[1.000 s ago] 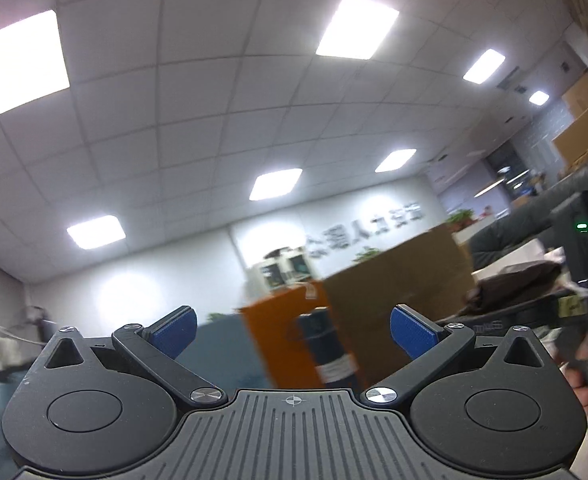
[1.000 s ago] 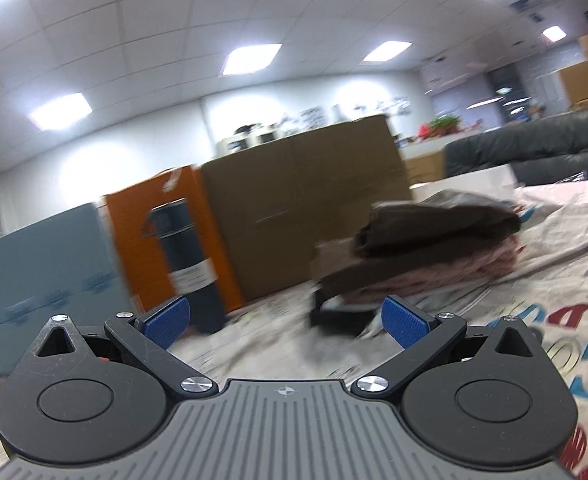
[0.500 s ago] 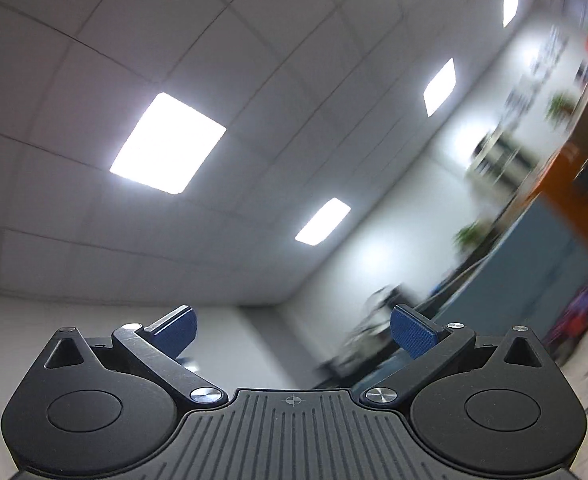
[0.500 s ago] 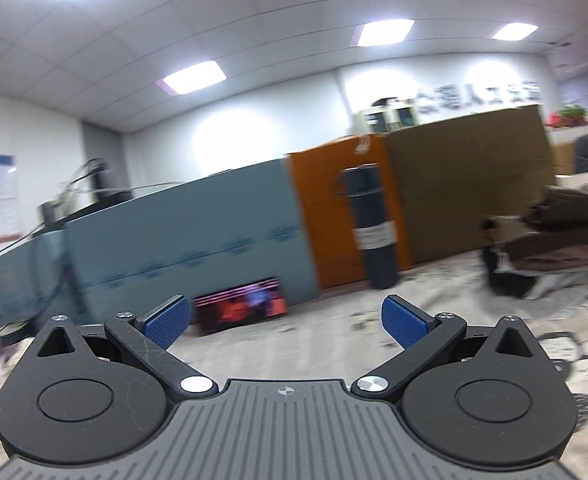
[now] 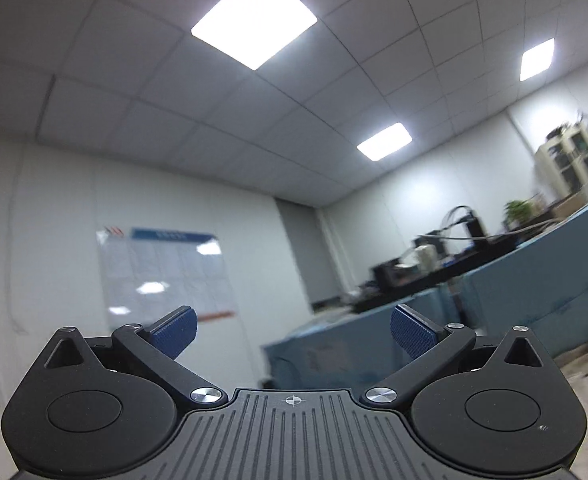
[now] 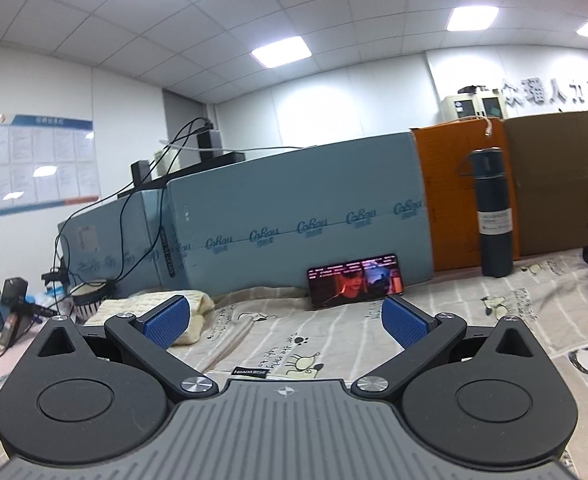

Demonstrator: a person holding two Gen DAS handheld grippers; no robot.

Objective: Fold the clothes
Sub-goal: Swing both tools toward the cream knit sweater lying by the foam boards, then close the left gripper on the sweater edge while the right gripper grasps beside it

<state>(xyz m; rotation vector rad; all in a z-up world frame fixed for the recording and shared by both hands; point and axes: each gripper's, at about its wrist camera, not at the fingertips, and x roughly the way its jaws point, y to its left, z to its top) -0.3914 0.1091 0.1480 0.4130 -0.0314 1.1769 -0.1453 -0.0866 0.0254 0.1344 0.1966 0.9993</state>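
A cream knitted garment lies bunched at the patterned sheet's left edge.

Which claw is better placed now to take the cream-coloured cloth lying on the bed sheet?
Probably the right claw: it is open, and the cream cloth lies just ahead beside its left finger. The left claw, also open, points toward wall and ceiling.

Counter covered by a printed cloth with cartoon animals. Phone propped on its long edge against a blue-grey foam board, screen lit. Orange box and brown cardboard box stand to the right of the board; dark flask upright before them. Wall chart at left. Ceiling light panel overhead.
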